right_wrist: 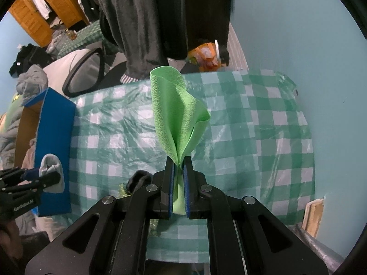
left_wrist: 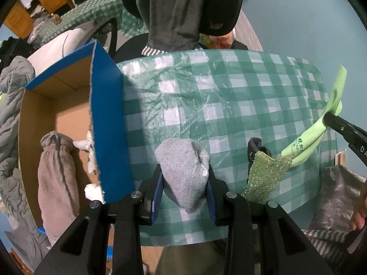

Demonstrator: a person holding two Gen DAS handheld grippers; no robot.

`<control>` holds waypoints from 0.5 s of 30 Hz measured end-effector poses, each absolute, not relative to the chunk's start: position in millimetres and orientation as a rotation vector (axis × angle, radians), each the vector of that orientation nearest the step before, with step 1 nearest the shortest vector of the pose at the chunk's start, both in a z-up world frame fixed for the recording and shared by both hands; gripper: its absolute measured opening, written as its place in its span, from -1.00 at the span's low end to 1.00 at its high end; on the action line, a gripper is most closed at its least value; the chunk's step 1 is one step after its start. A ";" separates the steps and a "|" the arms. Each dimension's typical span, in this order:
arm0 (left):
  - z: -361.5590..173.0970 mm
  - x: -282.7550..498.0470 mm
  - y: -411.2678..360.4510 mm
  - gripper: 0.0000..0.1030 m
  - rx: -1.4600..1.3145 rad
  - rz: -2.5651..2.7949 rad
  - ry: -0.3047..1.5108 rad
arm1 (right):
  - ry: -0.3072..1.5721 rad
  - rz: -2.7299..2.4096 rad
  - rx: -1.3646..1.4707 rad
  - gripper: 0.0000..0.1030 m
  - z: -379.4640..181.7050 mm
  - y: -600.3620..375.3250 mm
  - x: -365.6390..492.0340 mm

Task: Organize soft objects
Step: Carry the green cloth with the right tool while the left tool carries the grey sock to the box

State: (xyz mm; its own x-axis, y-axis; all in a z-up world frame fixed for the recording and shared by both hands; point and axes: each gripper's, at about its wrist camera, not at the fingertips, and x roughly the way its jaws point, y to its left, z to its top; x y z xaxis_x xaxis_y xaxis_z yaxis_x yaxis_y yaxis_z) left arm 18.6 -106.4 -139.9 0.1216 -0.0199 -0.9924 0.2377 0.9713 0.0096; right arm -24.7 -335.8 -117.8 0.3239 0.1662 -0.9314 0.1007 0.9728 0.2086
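Note:
My left gripper point(left_wrist: 184, 181) is shut on a grey knitted sock point(left_wrist: 183, 169) and holds it above the green checked table point(left_wrist: 229, 96), just right of the blue cardboard box point(left_wrist: 107, 123). It also shows in the right wrist view point(right_wrist: 51, 171). My right gripper point(right_wrist: 178, 162) is shut on a light green cloth point(right_wrist: 176, 112) that stands up from the jaws; the cloth also shows in the left wrist view point(left_wrist: 321, 128). A glittery green scouring cloth point(left_wrist: 263, 178) and a dark soft item point(left_wrist: 257, 146) lie on the table.
The box holds a brownish-grey garment point(left_wrist: 57, 178) and white bits. An office chair point(right_wrist: 87, 71) with dark clothes draped on it stands behind the table. Grey bedding point(left_wrist: 11, 119) lies at the left. A bin lined with a grey bag point(left_wrist: 337, 201) stands at the right.

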 end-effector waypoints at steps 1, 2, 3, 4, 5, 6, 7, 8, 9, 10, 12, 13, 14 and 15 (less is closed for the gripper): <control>-137.7 18.8 -105.7 -0.35 0.182 -0.189 1.435 | 1.238 0.046 0.243 -0.87 -114.9 -333.8 -24.6; -136.2 18.5 -104.7 -0.35 0.183 -0.190 1.431 | 1.234 0.049 0.240 -0.87 -112.5 -332.0 -24.7; -133.9 18.1 -104.1 -0.35 0.184 -0.191 1.427 | 1.228 0.053 0.238 -0.87 -109.2 -329.6 -24.6; -132.0 17.8 -103.7 -0.35 0.185 -0.191 1.422 | 1.224 0.056 0.236 -0.87 -106.6 -328.2 -24.6; -129.5 17.5 -102.7 -0.35 0.185 -0.192 1.416 | 1.218 0.059 0.236 -0.87 -104.1 -326.4 -24.4; -127.6 17.3 -102.1 -0.35 0.186 -0.193 1.413 | 1.212 0.062 0.233 -0.87 -101.1 -323.9 -24.2; -125.6 17.2 -101.1 -0.35 0.187 -0.193 1.410 | 1.207 0.066 0.230 -0.87 -98.6 -321.6 -24.0; -123.4 17.0 -99.7 -0.35 0.186 -0.193 1.406 | 1.202 0.070 0.227 -0.87 -95.8 -319.1 -23.7; -121.5 16.9 -98.6 -0.35 0.185 -0.194 1.402 | 1.196 0.075 0.225 -0.87 -92.5 -316.3 -23.2; -119.7 16.6 -97.5 -0.35 0.184 -0.193 1.399 | 1.193 0.078 0.224 -0.87 -90.7 -314.6 -22.9; -116.5 16.4 -94.9 -0.35 0.182 -0.191 1.394 | 1.184 0.086 0.221 -0.87 -85.1 -309.4 -21.6; -114.8 16.2 -93.3 -0.35 0.182 -0.189 1.391 | 1.181 0.090 0.221 -0.87 -83.5 -307.5 -21.4; -113.4 16.5 -91.7 -0.35 0.182 -0.187 1.387 | 1.177 0.097 0.220 -0.87 -80.8 -304.5 -20.6; -111.4 16.5 -90.0 -0.35 0.181 -0.185 1.383 | 1.173 0.101 0.217 -0.87 -78.7 -301.8 -19.9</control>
